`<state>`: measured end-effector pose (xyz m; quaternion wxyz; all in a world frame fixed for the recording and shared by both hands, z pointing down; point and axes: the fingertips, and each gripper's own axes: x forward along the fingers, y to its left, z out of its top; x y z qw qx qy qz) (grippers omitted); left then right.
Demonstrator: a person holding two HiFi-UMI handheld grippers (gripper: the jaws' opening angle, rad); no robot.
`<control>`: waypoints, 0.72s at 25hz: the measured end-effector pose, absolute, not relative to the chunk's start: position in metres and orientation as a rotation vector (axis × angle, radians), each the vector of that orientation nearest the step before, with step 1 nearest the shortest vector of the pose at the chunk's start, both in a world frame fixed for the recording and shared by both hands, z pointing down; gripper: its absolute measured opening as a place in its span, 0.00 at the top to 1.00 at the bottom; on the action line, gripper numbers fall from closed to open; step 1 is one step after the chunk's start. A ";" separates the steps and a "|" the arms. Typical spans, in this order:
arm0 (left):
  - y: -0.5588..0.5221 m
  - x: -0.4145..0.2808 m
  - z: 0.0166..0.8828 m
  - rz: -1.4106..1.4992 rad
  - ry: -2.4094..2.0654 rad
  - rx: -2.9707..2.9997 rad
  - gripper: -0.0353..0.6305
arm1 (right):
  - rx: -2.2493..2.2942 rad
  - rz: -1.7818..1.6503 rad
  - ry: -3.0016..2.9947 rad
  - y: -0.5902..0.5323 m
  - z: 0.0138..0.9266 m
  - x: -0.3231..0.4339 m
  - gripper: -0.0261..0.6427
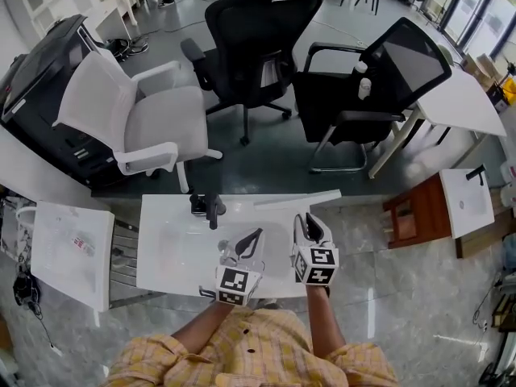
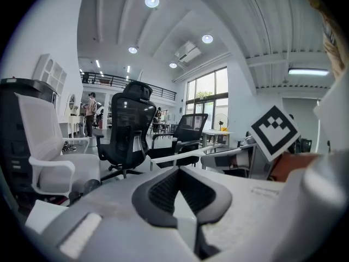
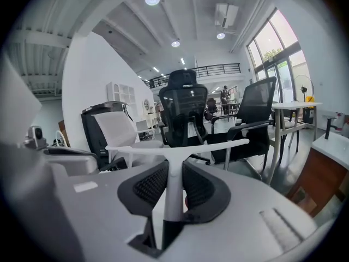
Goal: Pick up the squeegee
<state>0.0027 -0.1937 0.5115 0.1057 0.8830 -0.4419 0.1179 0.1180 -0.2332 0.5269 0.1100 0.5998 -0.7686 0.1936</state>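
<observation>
— Right gripper, state?
— Clenched on the squeegee. The white handle is pinched between both dark pads, and the blade runs crosswise at the far end.
— Left gripper?
— Pads drawn together, nothing between them. It hangs just left of the right gripper, above the near part of the white table.
— Where is the squeegee?
— Above the table's far right part, with the blade lying along the far edge. Whether the blade touches the top cannot be judged from the head view.
— Anything else?
— One small dark object at the table's far edge, left of the blade, its kind unclear. Beyond the table stand a white chair at left and black chairs at centre and right.
</observation>
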 end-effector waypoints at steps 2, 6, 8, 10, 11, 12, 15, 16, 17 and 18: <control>-0.191 -0.001 0.506 0.332 -1.312 2.600 0.95 | 1.770 0.552 -2.265 -0.229 0.518 0.113 0.84; -0.190 -0.002 0.490 0.288 -1.316 2.608 0.95 | 1.792 0.544 -2.285 -0.224 0.502 0.106 0.84; -0.189 -0.004 0.483 0.273 -1.323 2.620 0.95 | 1.794 0.547 -2.300 -0.221 0.497 0.102 0.84; -0.188 -0.006 0.479 0.263 -1.331 2.631 0.95 | 1.797 0.542 -2.308 -0.218 0.492 0.100 0.84; -0.187 -0.007 0.477 0.257 -1.332 2.635 0.95 | 1.798 0.538 -2.311 -0.217 0.489 0.100 0.84; -0.186 -0.007 0.476 0.253 -1.332 2.637 0.95 | 1.799 0.532 -2.312 -0.216 0.487 0.099 0.84; -0.182 -0.007 0.476 0.258 -1.326 2.641 0.95 | 1.801 0.508 -2.314 -0.213 0.481 0.098 0.84; -0.181 -0.007 0.477 0.258 -1.324 2.642 0.95 | 1.803 0.503 -2.314 -0.213 0.480 0.098 0.84; -0.181 -0.007 0.475 0.252 -1.321 2.643 0.95 | 1.805 0.499 -2.312 -0.212 0.479 0.098 0.84; -0.181 -0.006 0.473 0.241 -1.317 2.641 0.95 | 1.807 0.496 -2.311 -0.212 0.478 0.098 0.84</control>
